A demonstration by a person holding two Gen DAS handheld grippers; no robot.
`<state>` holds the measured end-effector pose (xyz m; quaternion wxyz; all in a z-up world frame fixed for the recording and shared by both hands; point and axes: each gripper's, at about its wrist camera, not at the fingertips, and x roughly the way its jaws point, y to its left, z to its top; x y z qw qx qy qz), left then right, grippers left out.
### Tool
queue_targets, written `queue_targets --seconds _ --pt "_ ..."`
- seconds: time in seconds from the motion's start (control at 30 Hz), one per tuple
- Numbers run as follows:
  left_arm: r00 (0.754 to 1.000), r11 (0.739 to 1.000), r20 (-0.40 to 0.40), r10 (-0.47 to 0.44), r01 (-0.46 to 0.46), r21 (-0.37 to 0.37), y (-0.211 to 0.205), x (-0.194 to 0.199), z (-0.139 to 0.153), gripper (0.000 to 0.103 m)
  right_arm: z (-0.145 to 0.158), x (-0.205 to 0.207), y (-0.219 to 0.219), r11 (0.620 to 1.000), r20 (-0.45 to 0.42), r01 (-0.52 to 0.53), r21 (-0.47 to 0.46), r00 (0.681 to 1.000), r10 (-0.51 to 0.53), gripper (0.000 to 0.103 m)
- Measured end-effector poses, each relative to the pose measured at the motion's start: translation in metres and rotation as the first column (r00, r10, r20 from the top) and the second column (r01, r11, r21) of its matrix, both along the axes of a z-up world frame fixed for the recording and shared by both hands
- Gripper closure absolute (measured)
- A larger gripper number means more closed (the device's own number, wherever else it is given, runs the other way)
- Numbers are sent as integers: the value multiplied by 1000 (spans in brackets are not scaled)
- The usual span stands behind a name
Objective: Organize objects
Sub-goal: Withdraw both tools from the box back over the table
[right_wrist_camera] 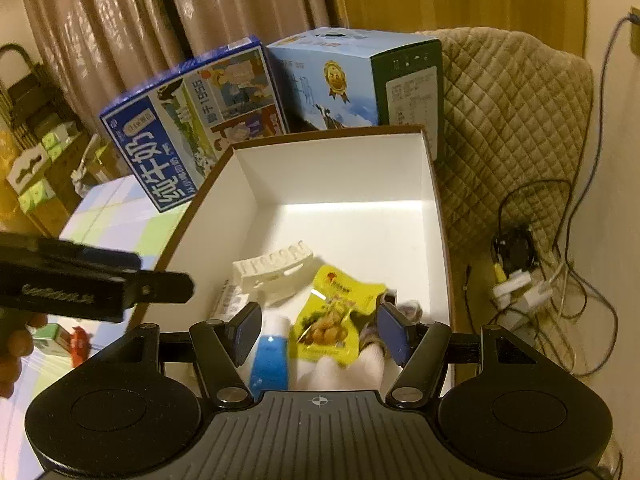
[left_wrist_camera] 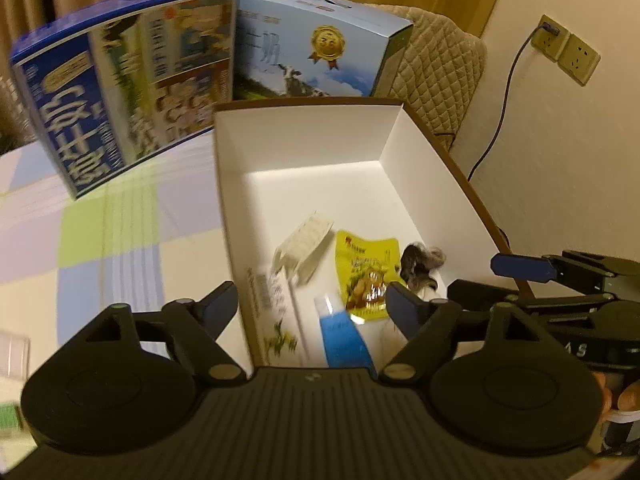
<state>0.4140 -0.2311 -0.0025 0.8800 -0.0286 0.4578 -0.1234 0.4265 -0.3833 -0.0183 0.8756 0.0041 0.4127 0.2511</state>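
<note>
Both grippers hang over the near end of the white box [left_wrist_camera: 308, 152], pointing forward and down into it.

Left gripper [left_wrist_camera: 312, 300]: open wide, nothing between the fingers. Its left finger [left_wrist_camera: 220, 300] is outside the box's left wall, over the checked counter [left_wrist_camera: 100, 240]; its right finger is inside the box, just beside the yellow pouch [left_wrist_camera: 366, 272]. On the right of this view the right gripper comes in from the side, one blue pad [left_wrist_camera: 522, 267] above the box's right rim.

Right gripper [right_wrist_camera: 320, 330]: also open wide, holding nothing. Both fingers are inside the box. Between them, below, lie the pouch and the blue tube [right_wrist_camera: 270, 364]. The right finger [right_wrist_camera: 394, 334] is near a dark furry thing [right_wrist_camera: 410, 310]; can not tell if they touch. In the left wrist view this furry thing sits right of the pouch. At lower left of the right wrist view a hand [right_wrist_camera: 16, 344] holds the left gripper's body, partly cut by the frame.

Things in the box, all at the near end: white ribbed piece [right_wrist_camera: 276, 268] behind the tube, pouch tilted w/ a corner over the tube, a carton w/ flower print [left_wrist_camera: 276, 308] along the left wall. Far half of the box floor is bare.

Behind the box stand two milk cartons: dark blue one [left_wrist_camera: 132, 80] leaning, light blue one [left_wrist_camera: 316, 48] upright, side by side. A quilted chair [right_wrist_camera: 508, 120] is at the right, w/ cables [right_wrist_camera: 540, 280] on the floor beside.
</note>
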Motion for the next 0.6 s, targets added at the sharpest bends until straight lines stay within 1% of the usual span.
queue_targets --seconds 0.17,0.33,0.47,0.6 --pt "1000 1000 13 16 -16 22 9 -33 8 24 7 -23 -5 999 -13 29 31 999 -29 41" --pt "999 999 18 36 -36 14 20 -66 15 21 15 -47 -6 996 -33 48 75 998 -45 41" --pt "999 998 10 54 -54 10 32 -89 15 21 18 -67 -5 993 -59 59 104 997 -53 41" --pt "996 996 0 88 -88 7 49 -113 14 21 18 -85 -2 989 -109 79 127 992 -66 41"
